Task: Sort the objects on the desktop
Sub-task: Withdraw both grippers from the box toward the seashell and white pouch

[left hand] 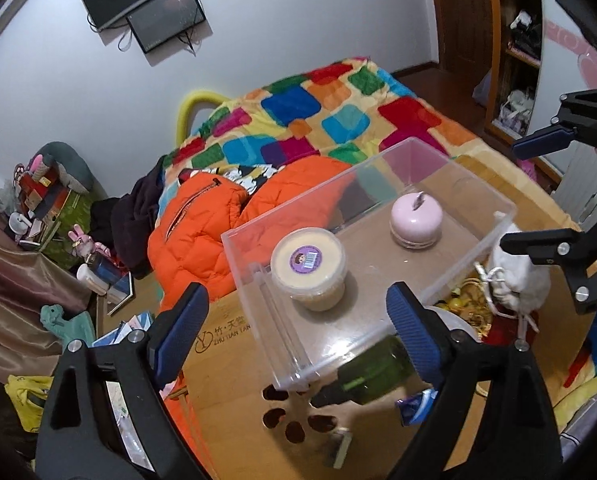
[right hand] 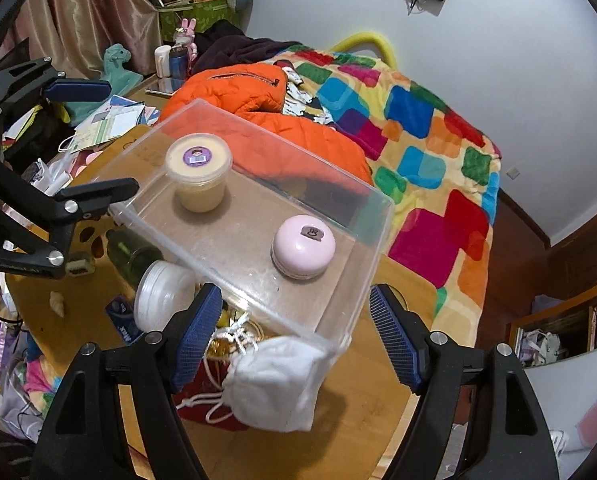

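Left gripper [left hand: 298, 320]: jaws spread wide, nothing between the blue pads [left hand: 186, 320]. It hangs above the near-left end of the clear plastic box [left hand: 478, 200]. In the left wrist view the right pad overlaps the box's near wall; contact cannot be confirmed.

Right gripper [right hand: 296, 334]: jaws likewise spread wide, holding nothing. It hovers over the near-right end of the clear plastic box [right hand: 378, 216], one pad on either side of the box's near corner in the right wrist view. Touching or apart: cannot tell.

Box sits on a round wooden table [right hand: 378, 400], beside a bed with a multicoloured quilt [right hand: 418, 120] and an orange jacket [right hand: 258, 92].

Inside the box:
- yellow lidded tub [left hand: 308, 272] with a purple sticker, upright, at the left end, just beyond the left gripper.
- pink round case [right hand: 303, 252], at the right end, just beyond the right gripper; well apart from the tub.

Outside the box, on the table along its near side:
- green bottle [left hand: 374, 368], lying on its side, near the left gripper's right pad.
- white round jar [right hand: 162, 296], tilted, just left of the right gripper's left pad.
- white drawstring pouch [right hand: 278, 384], between the right gripper's fingers, lying on a red cloth [right hand: 196, 400].
- small blue packet [right hand: 120, 316], left of the jar.
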{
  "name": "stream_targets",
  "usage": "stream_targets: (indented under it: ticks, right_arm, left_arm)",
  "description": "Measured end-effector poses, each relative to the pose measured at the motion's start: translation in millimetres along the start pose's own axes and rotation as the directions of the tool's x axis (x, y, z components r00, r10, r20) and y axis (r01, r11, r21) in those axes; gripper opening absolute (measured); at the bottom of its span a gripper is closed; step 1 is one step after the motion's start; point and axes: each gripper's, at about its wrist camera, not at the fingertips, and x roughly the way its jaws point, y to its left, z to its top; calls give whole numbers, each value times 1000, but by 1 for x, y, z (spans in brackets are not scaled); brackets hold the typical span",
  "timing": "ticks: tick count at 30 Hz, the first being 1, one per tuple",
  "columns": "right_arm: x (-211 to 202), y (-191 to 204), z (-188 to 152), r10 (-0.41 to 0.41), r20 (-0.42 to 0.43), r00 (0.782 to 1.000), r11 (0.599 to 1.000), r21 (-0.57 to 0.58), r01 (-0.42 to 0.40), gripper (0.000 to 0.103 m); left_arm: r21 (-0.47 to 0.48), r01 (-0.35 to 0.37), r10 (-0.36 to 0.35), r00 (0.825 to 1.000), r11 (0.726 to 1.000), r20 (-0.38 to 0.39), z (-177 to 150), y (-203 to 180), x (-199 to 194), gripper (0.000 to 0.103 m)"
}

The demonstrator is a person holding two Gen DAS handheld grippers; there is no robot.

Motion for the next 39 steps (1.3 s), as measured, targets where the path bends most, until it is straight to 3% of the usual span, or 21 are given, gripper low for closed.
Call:
stream_targets:
  ticks: [7,19,28,35,39]
  right_arm:
    - [-22,13,-21,-40,66,997,999,-17,41,77]
    - [-34,23,-64,-70,145,987,997,42,64,78]
    - [-30,29,-95,-119,191,974,990,102,100,80]
    - [-32,41,-109,-176,266,948,981,130,145,82]
    - [-25,44,-122,-176,261,949,978,153,140,82]
  left_arm:
    - [-23,8,-7,999,1000,51,-17,-7,-29,92]
    - [-73,-48,59,987,996,146,-69,-22,-51,98]
    - [-138,-64,83,987,988,137,-104,-18,-48,98]
    - [-189,-100,126,983,977,133,-134,-16,-49,98]
    - [-217,-105,134,983,970,126,-150,-18,-46,98]
